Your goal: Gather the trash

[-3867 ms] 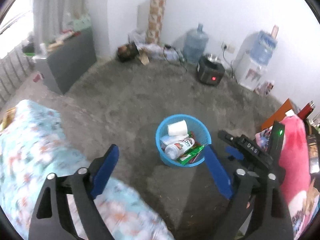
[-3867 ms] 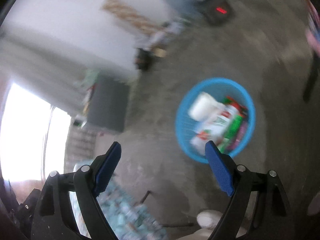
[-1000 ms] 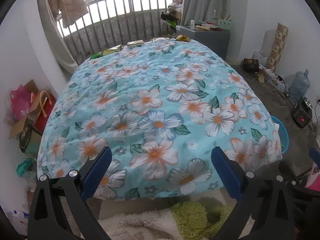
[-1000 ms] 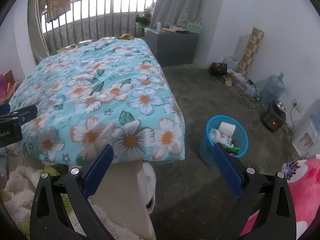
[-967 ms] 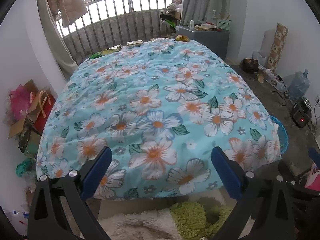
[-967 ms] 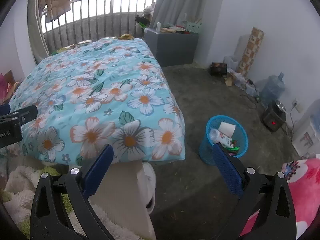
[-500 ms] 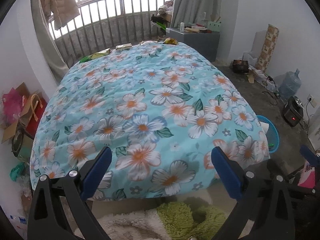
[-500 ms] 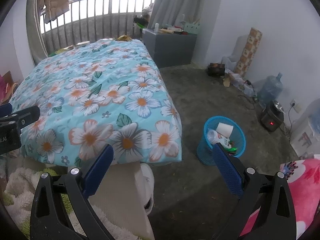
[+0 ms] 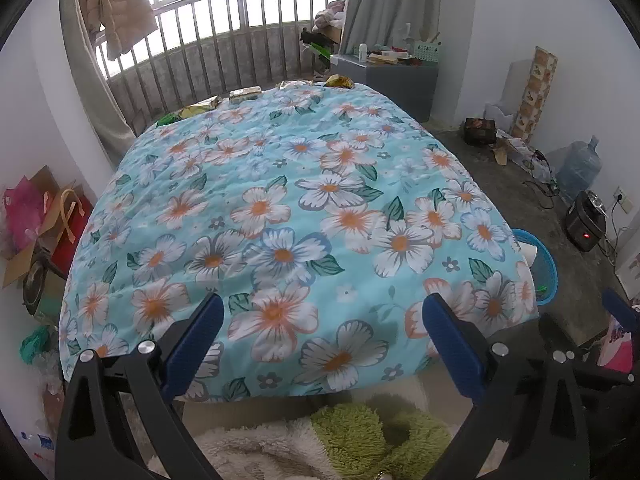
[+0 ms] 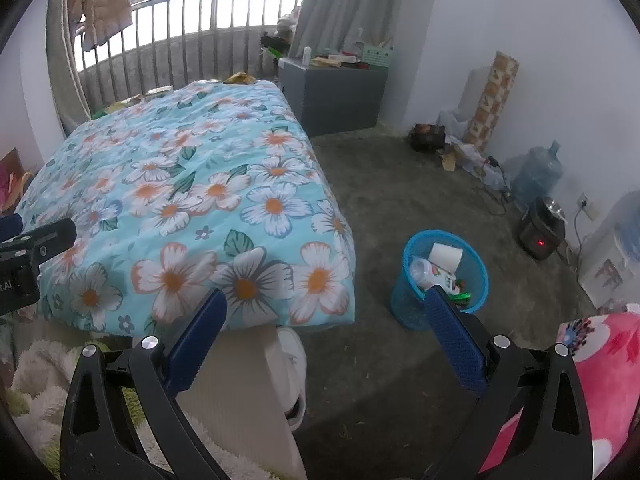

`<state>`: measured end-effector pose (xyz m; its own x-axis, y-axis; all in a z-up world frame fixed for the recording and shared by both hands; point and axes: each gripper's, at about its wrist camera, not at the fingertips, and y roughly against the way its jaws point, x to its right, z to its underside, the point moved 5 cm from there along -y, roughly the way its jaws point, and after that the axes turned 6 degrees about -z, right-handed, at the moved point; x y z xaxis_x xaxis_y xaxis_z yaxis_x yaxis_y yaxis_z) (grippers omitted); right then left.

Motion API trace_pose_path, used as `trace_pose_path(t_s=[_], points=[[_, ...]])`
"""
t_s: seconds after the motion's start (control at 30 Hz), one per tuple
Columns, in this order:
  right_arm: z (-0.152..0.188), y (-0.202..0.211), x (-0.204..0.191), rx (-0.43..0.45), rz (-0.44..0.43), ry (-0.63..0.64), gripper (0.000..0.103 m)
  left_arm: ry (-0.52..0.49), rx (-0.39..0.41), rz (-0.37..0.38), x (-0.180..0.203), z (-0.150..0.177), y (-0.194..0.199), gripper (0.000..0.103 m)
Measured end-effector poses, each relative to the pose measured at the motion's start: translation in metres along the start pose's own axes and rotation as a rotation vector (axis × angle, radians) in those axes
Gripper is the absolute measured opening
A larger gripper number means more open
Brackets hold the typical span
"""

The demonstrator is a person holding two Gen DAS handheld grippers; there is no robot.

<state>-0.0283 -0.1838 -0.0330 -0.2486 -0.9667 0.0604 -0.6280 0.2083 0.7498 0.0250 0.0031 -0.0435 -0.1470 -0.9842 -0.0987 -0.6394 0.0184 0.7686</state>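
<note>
Left wrist view: the left gripper [image 9: 322,332] sits at the bottom of the frame, jaws spread wide and holding nothing. The flowered bed [image 9: 280,216] fills the centre. Along its far edge, upper centre, lie several wrappers [image 9: 244,95], yellow and green; these read as uncollected trash. At lower right only a sliver of the blue bin [image 9: 542,264] shows past the bed's corner. Bags and boxes [image 9: 36,216] are piled at the left edge; whether they count as trash cannot be told.

Right wrist view: the right gripper [image 10: 324,328] is at the bottom, jaws likewise released and empty. The bin [image 10: 440,276] stands on the floor at centre right, just beside the bed's [image 10: 180,200] near corner, and already holds a white cup, a bottle and green packaging. More litter lies against the wall [image 10: 460,156] at upper right. The wrappers [image 10: 240,77] show again at the top of the bed.

Assessment: partly done. Some trash is binned; the wrappers at the bed's far edge, and possibly the litter by the wall, remain. Neither gripper is near any item.
</note>
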Motion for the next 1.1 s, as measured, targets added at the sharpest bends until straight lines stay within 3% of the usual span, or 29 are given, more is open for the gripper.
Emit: trace_pose_path(t_s=[1.1], points=[[-0.0002,0.0001,0.0023,0.0,-0.002,-0.003,0.095,0.002,-0.016,-0.01,-0.0033,0.005,-0.0033,0.097]])
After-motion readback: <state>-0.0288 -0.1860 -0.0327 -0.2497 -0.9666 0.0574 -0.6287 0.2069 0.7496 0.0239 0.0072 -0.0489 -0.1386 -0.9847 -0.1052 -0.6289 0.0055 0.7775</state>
